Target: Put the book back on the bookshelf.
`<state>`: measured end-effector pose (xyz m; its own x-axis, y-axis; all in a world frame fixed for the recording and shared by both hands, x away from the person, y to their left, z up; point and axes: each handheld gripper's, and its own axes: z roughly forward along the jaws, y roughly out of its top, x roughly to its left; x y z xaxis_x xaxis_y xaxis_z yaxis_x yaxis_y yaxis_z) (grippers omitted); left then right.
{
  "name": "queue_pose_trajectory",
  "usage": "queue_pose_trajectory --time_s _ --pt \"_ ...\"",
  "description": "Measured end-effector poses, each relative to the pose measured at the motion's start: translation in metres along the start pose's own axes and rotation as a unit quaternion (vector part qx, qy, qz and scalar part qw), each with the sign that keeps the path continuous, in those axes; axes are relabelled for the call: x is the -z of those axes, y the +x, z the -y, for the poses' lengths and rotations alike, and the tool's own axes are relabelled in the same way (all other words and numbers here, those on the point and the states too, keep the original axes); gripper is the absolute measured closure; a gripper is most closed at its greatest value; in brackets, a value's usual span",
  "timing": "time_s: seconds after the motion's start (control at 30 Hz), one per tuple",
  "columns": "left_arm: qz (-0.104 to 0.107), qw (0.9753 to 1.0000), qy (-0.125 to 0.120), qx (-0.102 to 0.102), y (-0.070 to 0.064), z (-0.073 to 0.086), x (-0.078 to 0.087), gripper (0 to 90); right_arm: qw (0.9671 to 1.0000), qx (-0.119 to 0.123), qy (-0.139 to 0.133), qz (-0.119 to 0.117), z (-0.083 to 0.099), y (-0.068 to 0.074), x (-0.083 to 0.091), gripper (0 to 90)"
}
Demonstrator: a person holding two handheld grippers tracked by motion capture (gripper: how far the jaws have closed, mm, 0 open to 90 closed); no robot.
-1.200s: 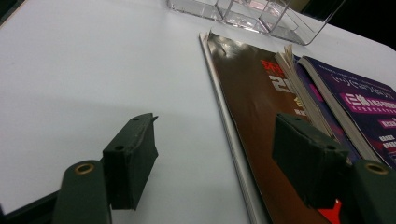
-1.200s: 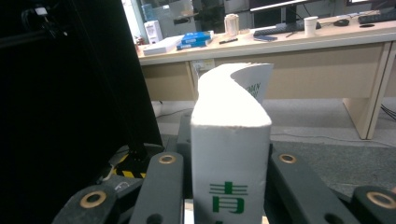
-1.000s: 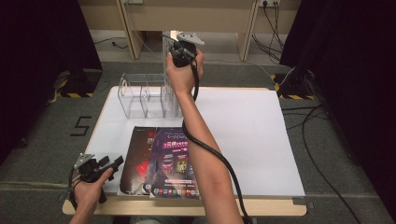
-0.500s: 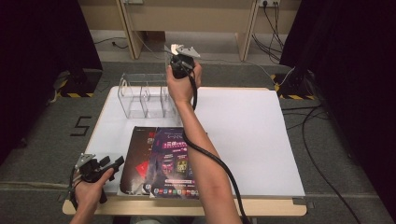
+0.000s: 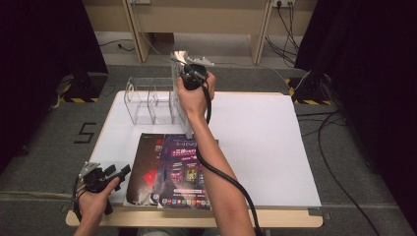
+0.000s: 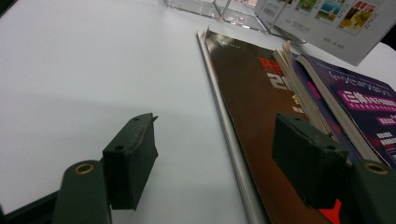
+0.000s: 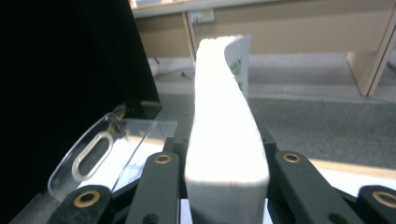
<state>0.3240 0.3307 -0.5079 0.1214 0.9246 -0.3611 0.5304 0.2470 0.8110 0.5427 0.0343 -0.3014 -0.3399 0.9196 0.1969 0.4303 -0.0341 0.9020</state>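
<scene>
While the left tongs [image 6: 219, 163] gape over glossy magazines [image 6: 261, 116], the right tongs [image 7: 224, 177] clamp a thick white-edged book [image 7: 224, 116].

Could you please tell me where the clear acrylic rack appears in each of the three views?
High view: the clear rack stands at the table's far left, left of the right gripper.
Left gripper view: its base is at the top edge.
Right gripper view: one wall is lower left.
Shared landmark: the held book.
</scene>
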Motion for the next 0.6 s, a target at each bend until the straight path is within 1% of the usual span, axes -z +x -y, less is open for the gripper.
queue_pose_trajectory --time_s 0.1,0.23,0.3,0.43,0.53,0.6 --pt "0.001 1.0000 0.000 0.002 0.000 0.000 -0.001 29.8 0.9997 -0.005 0.023 0.003 -0.002 -0.003 0.004 70.8" --pt "0.001 1.0000 0.001 0.002 0.000 0.000 -0.001 29.8 0.9993 -0.003 0.037 0.002 -0.003 -0.008 0.007 70.6" --pt "0.001 1.0000 0.000 0.004 0.000 0.001 -0.001 29.8 0.9992 0.002 0.041 0.003 -0.004 -0.009 0.008 69.6" --pt "0.000 1.0000 0.001 0.004 0.000 0.000 -0.001 29.8 0.9989 0.000 0.046 -0.005 -0.008 -0.011 0.011 66.1" --pt "0.000 1.0000 0.001 0.003 0.000 0.000 -0.001 29.8 0.9982 -0.007 0.057 -0.016 -0.011 -0.013 0.009 64.6" --pt "0.000 1.0000 0.001 0.003 0.000 0.000 0.000 29.8 0.9977 -0.006 0.065 -0.020 -0.014 -0.013 0.007 62.5"
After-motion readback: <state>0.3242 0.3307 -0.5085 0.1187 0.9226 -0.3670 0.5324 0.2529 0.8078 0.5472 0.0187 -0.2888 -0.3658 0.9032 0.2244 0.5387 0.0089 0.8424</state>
